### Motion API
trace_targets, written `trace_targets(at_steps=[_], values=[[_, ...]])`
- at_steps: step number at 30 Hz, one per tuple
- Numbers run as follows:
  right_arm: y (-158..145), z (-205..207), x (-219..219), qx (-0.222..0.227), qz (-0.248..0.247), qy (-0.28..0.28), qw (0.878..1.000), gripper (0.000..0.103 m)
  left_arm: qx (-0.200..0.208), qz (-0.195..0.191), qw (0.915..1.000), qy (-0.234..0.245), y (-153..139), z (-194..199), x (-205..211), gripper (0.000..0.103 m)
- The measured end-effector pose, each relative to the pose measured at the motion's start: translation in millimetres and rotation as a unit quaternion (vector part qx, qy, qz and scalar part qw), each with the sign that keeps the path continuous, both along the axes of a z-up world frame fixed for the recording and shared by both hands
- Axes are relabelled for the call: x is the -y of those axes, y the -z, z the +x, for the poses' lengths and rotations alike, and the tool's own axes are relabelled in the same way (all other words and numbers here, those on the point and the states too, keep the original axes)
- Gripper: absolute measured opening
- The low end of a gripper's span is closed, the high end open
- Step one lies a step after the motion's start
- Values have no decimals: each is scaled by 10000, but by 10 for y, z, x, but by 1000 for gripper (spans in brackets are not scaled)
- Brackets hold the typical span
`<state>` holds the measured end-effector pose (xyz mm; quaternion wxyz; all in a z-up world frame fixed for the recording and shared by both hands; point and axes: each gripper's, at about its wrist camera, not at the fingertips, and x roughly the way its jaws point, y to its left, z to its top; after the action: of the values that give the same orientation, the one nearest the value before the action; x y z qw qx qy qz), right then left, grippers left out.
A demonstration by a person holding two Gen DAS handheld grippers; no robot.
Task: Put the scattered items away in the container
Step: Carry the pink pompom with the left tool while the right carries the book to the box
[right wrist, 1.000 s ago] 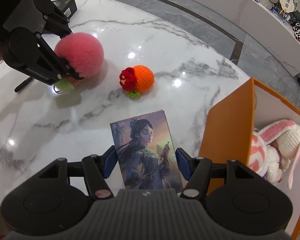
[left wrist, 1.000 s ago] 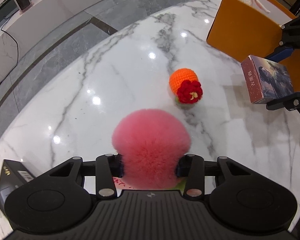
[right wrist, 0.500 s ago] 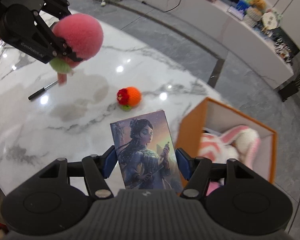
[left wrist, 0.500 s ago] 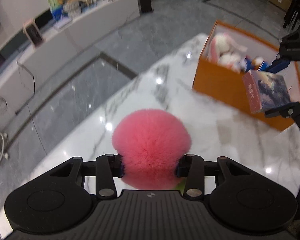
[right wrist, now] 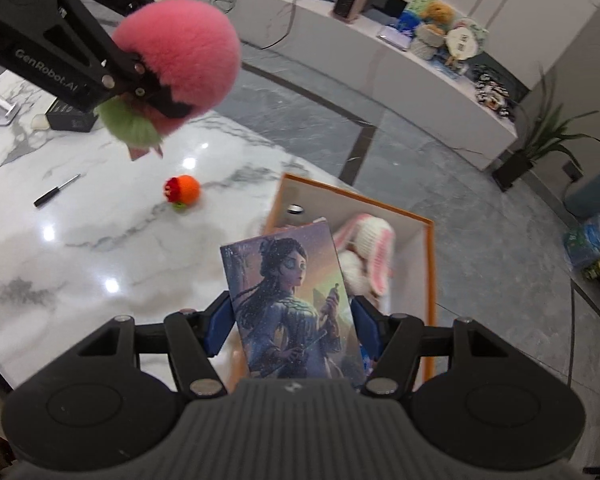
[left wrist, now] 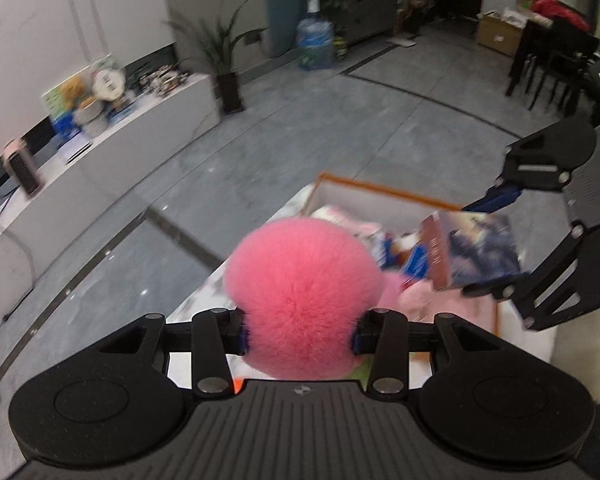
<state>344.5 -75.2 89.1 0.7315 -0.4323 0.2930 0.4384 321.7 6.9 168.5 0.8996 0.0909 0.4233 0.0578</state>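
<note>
Holding crocheted bunny (right wrist: 370, 248), orange box (right wrist: 431, 280) on marble table (right wrist: 100, 240)

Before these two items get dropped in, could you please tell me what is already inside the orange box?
Inside the orange box a white-and-pink knitted bunny lies against the far wall, with a small dark round item near one corner. The picture box in the right gripper hides the near part.

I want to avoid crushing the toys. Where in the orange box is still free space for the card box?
Free: the bare white floor of the orange box along its far wall, between the round metal thing and the bunny. Crowded: its near end, where the card box hides most contents; the left view shows toys packed there.
</note>
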Motion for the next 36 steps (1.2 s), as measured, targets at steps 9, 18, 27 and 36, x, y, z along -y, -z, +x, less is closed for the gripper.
trace_targets(at_steps=[9, 18, 27, 36], values=[[111, 451, 471, -145, 131, 371, 9991, 65, -170, -45, 9979, 630, 269, 556, 563, 49], [475, 842, 618, -460, 141, 552, 9973, 65, -437, -120, 9958, 798, 681, 945, 756, 49], [882, 1205, 666, -755, 17, 693, 9947, 65, -815, -178, 9936, 761, 1082, 1253, 724, 49], [1194, 1429, 730, -1001, -7, 756, 9921, 65, -1160, -260, 9910, 616, 1448, 1451, 658, 49]])
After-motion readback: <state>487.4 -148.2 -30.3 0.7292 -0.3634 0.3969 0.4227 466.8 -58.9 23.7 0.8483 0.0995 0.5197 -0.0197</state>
